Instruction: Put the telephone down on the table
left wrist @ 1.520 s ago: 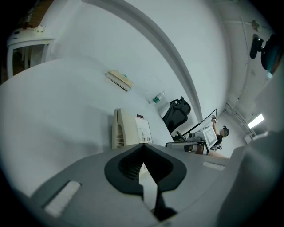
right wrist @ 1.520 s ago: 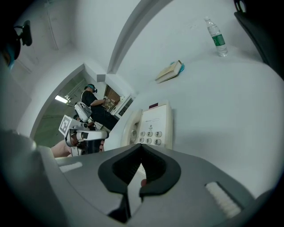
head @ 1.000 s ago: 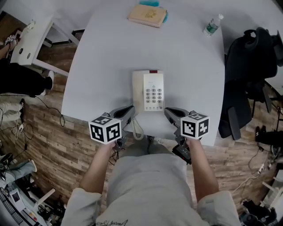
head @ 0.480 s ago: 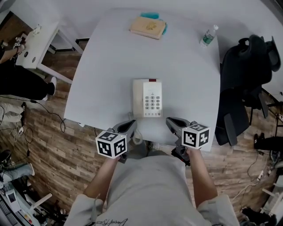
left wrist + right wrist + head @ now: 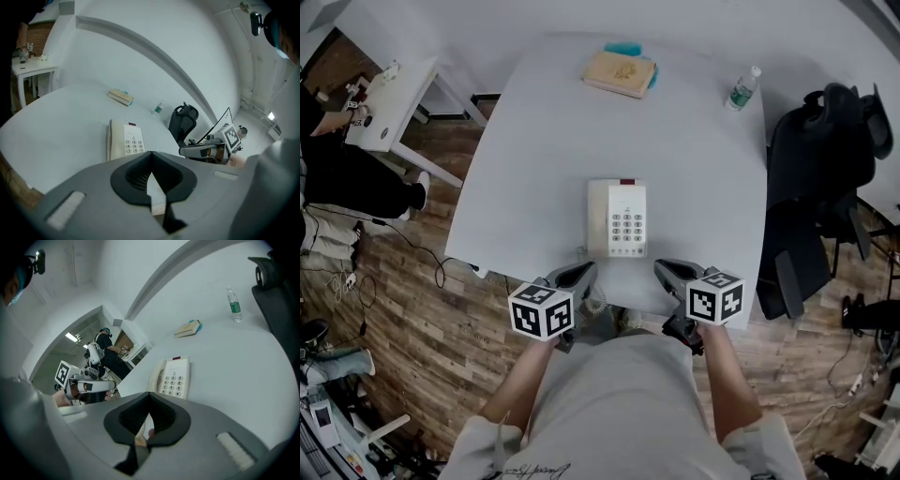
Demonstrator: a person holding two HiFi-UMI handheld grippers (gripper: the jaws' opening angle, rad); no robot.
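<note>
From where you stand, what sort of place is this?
Probably an office or workroom: a white table with a desk telephone on it, and a black office chair drawn up beside it.

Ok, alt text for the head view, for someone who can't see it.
A telephone sits on a white table; the left gripper and right gripper hover shut and empty near its front. A book and bottle lie beyond.

- The telephone [image 5: 617, 218] sits on the worktop [image 5: 534, 169] just ahead of my left hand-held gripper [image 5: 584, 271] and right hand-held gripper [image 5: 662, 268]; bare surface lies open on both its sides.
- A book [image 5: 621, 72] and a bottle [image 5: 742, 91] stand at the far edge, well apart.
- A black chair [image 5: 825, 178] crowds the worktop's right side.
</note>
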